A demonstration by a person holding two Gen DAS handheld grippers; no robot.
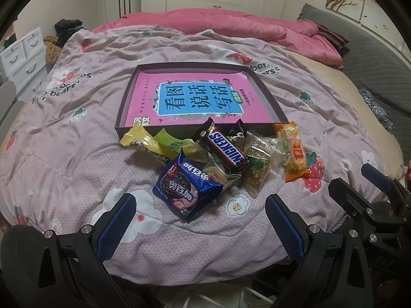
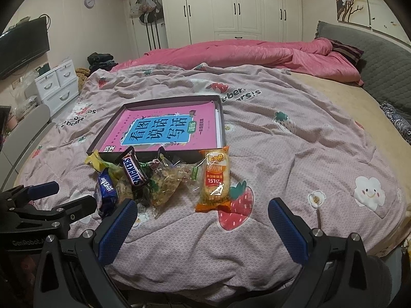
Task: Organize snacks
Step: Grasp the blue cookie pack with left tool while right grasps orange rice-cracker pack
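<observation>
Snacks (image 1: 221, 159) piled by box (image 1: 267, 87); both grippers wide apart.

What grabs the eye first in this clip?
A heap of snacks on the strawberry-print quilt, with a Snickers bar on top and a blue cookie pack nearest. Just behind sits a shallow dark tray holding a pink book. Both claws hang open, empty.

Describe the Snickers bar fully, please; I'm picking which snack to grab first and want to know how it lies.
The Snickers bar is a dark brown glossy wrapper with white block lettering outlined in red and blue, sealed, ends crimped. It lies label up, slanted, on top of the snack pile, its far end just short of the dark tray's near wall. It rests on other wrappers, not the quilt. Neither gripper touches it.
</observation>
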